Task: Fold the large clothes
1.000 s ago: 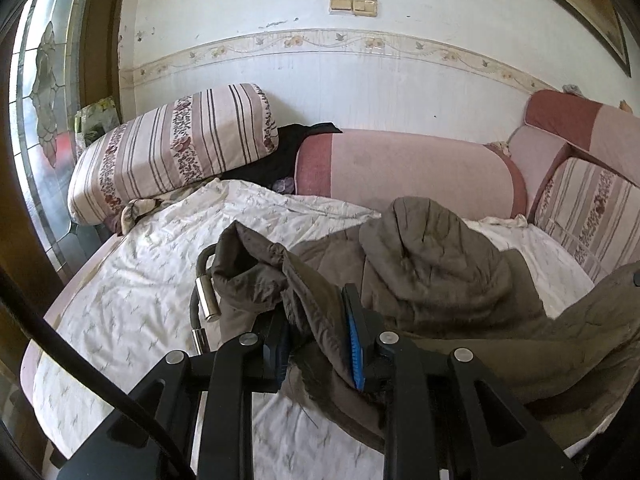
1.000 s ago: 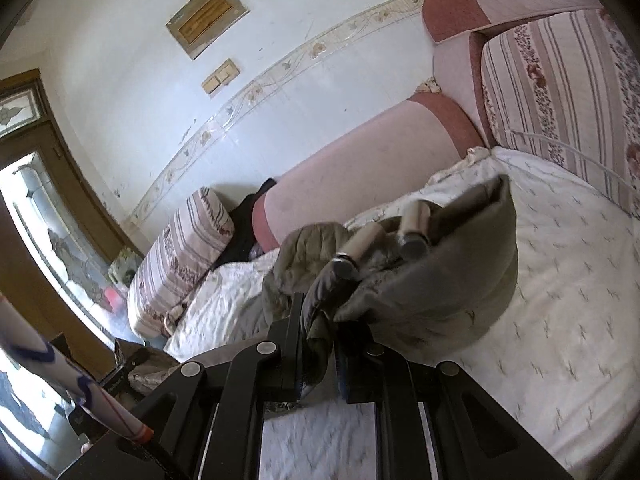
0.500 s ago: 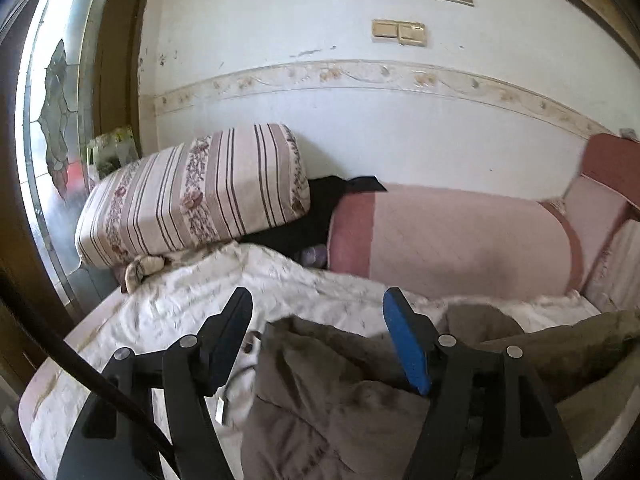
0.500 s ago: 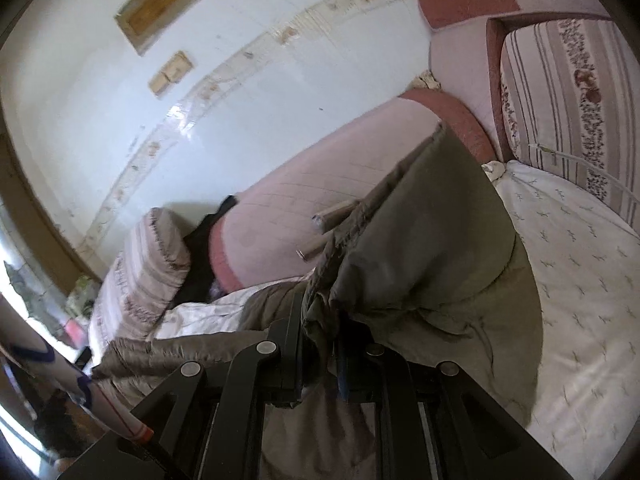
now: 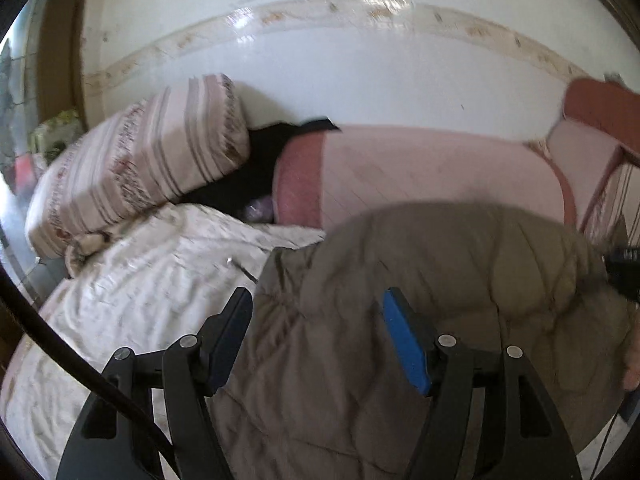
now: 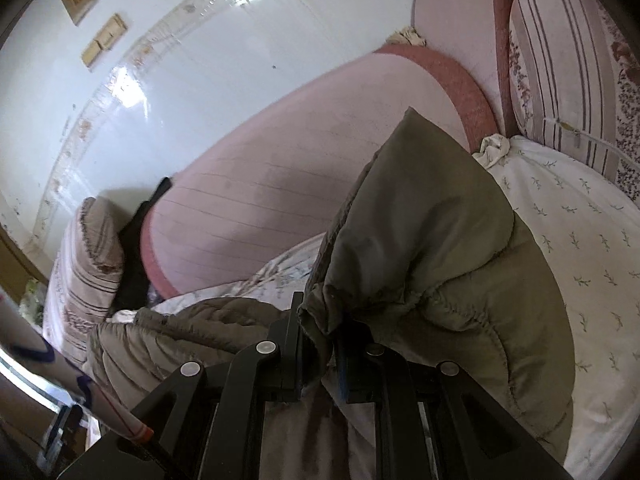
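Note:
A large olive quilted jacket [image 5: 440,280] lies spread on a white patterned sheet [image 5: 140,280]. In the left wrist view my left gripper [image 5: 316,320] stands open just above the jacket's quilted surface, its pads apart and pressing on nothing. In the right wrist view my right gripper [image 6: 320,344] is shut on a bunched fold of the jacket [image 6: 420,240], which rises in a peak ahead of the fingers and drapes to the right. Part of the jacket's quilted body [image 6: 180,328] lies to the left of that gripper.
A pink bolster [image 5: 420,172] runs along the white wall at the back. A striped floral cushion [image 5: 140,168] leans at the left with a black garment [image 5: 256,176] beside it. Another striped cushion [image 6: 572,64] stands at the right. A sleeve [image 6: 36,356] shows at the lower left.
My left gripper let go of the jacket fold and opened, then moved forward over the jacket. The right gripper carried its fold forward and down, closer to the pink bolster.

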A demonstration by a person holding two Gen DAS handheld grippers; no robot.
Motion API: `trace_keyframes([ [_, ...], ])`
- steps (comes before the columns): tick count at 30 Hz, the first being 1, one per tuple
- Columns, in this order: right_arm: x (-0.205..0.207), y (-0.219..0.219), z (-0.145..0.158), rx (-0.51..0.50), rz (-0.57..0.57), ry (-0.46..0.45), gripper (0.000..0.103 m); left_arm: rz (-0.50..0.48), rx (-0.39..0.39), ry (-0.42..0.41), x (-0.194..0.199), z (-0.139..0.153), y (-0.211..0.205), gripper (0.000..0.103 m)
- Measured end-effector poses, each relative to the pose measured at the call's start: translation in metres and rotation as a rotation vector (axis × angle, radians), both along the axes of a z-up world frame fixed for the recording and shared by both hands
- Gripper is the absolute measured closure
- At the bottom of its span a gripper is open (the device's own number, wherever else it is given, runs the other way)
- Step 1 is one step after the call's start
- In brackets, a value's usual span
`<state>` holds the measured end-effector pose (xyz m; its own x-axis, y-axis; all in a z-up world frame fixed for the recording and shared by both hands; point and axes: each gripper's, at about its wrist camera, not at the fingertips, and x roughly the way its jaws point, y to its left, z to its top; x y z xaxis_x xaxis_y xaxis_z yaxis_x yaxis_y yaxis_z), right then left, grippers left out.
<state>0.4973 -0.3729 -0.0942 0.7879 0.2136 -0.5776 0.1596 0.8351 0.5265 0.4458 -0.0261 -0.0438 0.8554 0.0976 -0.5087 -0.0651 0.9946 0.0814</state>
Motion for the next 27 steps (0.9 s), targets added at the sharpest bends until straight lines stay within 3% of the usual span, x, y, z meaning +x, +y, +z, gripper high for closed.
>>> trace_keyframes([
  [3, 0.015, -0.002, -0.011, 0.006, 0.006, 0.027, 0.088, 0.004, -0.001, 0.055, 0.020, -0.027, -0.007, 0.036],
  [7, 0.020, -0.013, -0.021, 0.095, 0.022, 0.034, 0.075, 0.016, 0.016, 0.118, 0.046, -0.058, -0.010, 0.036],
  [12, -0.015, -0.032, -0.002, 0.137, 0.061, -0.067, 0.061, 0.018, 0.011, 0.161, 0.059, -0.075, -0.007, 0.036],
  [15, -0.043, -0.026, 0.005, 0.072, 0.105, -0.102, 0.060, 0.020, 0.017, 0.164, 0.063, -0.080, -0.007, 0.036],
  [18, -0.062, -0.001, -0.005, -0.087, 0.166, -0.082, 0.060, 0.023, 0.020, 0.168, 0.066, -0.082, -0.008, 0.036],
  [20, -0.063, 0.013, -0.018, -0.186, 0.192, -0.054, 0.060, 0.026, 0.027, 0.171, 0.067, -0.084, -0.009, 0.036],
  [27, -0.036, 0.028, -0.061, -0.307, 0.189, 0.027, 0.061, 0.025, 0.041, 0.196, 0.079, -0.089, -0.009, 0.033],
])
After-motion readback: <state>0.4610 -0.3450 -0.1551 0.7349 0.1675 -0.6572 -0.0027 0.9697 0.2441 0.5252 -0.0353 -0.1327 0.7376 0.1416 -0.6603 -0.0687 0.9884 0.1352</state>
